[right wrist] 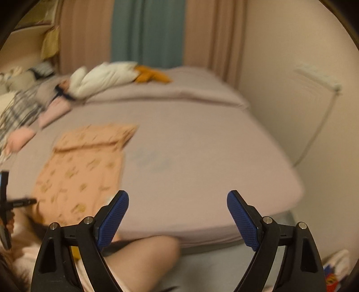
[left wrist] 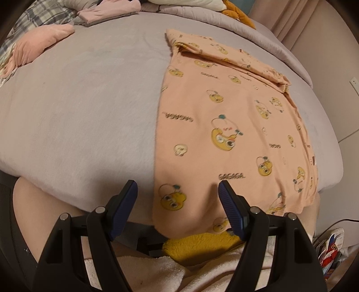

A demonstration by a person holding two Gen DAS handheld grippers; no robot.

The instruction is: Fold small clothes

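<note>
1. On the far left of the bed [left wrist: 78, 101], near its left edge, lies a pink garment [left wrist: 42, 42], with a plaid blanket [left wrist: 42, 15] and a folded pale pink cloth [left wrist: 107, 11] behind it. None of these touches the piece being worked on.
2. The left tongs [left wrist: 177, 202] hang over the near edge of the bed, jaws wide, with nothing gripped. The garment's near left corner lies below the gap, but the pads do not press on it.
3. The peach shirt [left wrist: 224, 112], printed with yellow cartoon faces, lies flat on the right half of the bed. Its near hem droops over the near edge onto the person's lap. Its far end is already folded over into a band across the top.
4. It looks like thin knit cotton: light, limp and not slippery or fragile. It will sag and crease when lifted by one point, so I would pinch both near hem corners, one with each tool, and carry them together toward the far fold.
5. The right tongs [right wrist: 177, 215] hover over the near right part of the bed, well to the right of the shirt, jaws wide and empty. That view is blurred, so fine detail there cannot be told.
</note>
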